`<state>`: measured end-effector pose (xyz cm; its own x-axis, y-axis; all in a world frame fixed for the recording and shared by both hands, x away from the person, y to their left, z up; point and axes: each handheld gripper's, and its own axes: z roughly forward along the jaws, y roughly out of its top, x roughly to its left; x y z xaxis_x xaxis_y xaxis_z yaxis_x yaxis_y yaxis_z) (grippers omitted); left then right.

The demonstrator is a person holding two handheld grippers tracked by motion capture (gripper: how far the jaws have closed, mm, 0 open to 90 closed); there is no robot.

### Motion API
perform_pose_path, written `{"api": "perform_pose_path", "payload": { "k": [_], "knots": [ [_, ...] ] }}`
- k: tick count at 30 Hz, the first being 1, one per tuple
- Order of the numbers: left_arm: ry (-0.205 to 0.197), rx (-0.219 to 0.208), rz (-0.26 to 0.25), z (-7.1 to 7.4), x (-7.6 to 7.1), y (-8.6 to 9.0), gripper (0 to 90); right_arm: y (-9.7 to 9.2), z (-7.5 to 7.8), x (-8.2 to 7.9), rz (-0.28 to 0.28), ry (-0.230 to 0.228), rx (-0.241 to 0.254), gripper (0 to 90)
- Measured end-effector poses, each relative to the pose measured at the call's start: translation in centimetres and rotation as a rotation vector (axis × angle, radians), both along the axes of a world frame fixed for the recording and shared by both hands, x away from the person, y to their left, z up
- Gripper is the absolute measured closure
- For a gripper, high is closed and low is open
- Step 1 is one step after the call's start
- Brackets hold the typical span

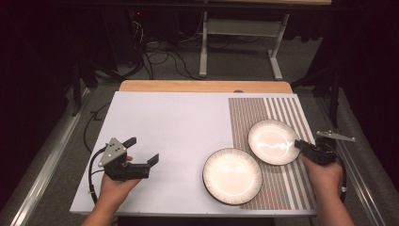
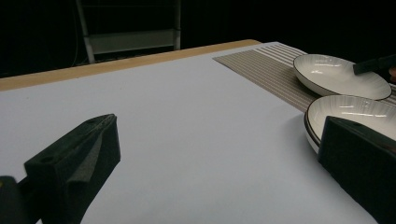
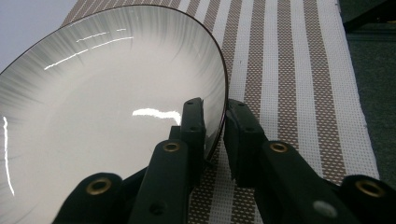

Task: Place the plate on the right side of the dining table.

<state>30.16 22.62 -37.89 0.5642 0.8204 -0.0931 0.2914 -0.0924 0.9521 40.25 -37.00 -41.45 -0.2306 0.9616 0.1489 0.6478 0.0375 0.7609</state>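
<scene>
Right gripper (image 3: 215, 116) pinches the far white ribbed ceramic plate (image 3: 107, 116) by its right rim.
Plate rests on the striped woven placemat (image 3: 299, 84); lifting remains; left gripper (image 1: 141, 150) waits spread.

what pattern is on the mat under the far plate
Brown and white stripes on the mat, clearest in the right gripper view.
</scene>
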Motion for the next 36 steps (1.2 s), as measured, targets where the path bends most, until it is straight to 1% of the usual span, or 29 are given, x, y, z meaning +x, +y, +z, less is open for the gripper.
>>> {"api": "perform_pose_path", "payload": {
  "k": [3,8,13,17,20,21,22,25,29,31,34,36],
  "knots": [
    [0.002,0.002,-0.001,0.0,0.0,0.0,0.0,0.0,-0.2,0.1,0.000,0.009,-0.010,80.0],
    [0.000,0.001,0.001,0.0,0.0,0.0,0.0,0.1,-0.2,0.1,0.000,0.003,-0.013,80.0],
    [0.006,0.003,0.000,-0.1,0.0,0.0,0.0,0.0,-0.2,0.1,0.004,-0.002,-0.013,79.2],
    [0.009,0.002,0.002,-0.1,0.0,0.0,0.0,-0.3,-0.2,0.0,-0.001,0.001,0.004,75.7],
    [0.008,0.012,0.003,-0.2,0.0,0.0,0.0,-0.4,-0.1,-0.1,-0.010,-0.009,0.010,72.2],
    [0.010,0.011,0.003,-0.2,0.0,0.0,0.0,-0.5,-0.1,-0.1,-0.006,-0.019,0.006,70.9],
    [0.011,0.009,0.004,-0.2,0.0,0.0,0.0,-0.6,0.0,-0.2,-0.012,-0.017,0.016,70.0],
    [0.012,0.010,0.006,-0.2,0.0,0.1,0.0,-0.6,0.3,-0.4,-0.010,-0.035,0.021,64.6],
    [0.015,0.010,0.007,-0.2,0.1,0.1,0.0,-0.4,0.6,-0.7,0.009,-0.070,0.002,61.5],
    [0.017,0.010,0.007,-0.2,0.1,0.1,0.0,-0.3,0.8,-0.9,0.008,-0.080,-0.003,59.1],
    [0.019,0.013,0.005,-0.2,0.1,0.1,0.0,-0.1,1.1,-1.1,0.014,-0.105,-0.011,54.6],
    [0.021,0.011,0.005,-0.2,0.1,0.2,0.0,0.1,1.4,-1.3,0.025,-0.130,-0.021,49.8]
  ]
}}
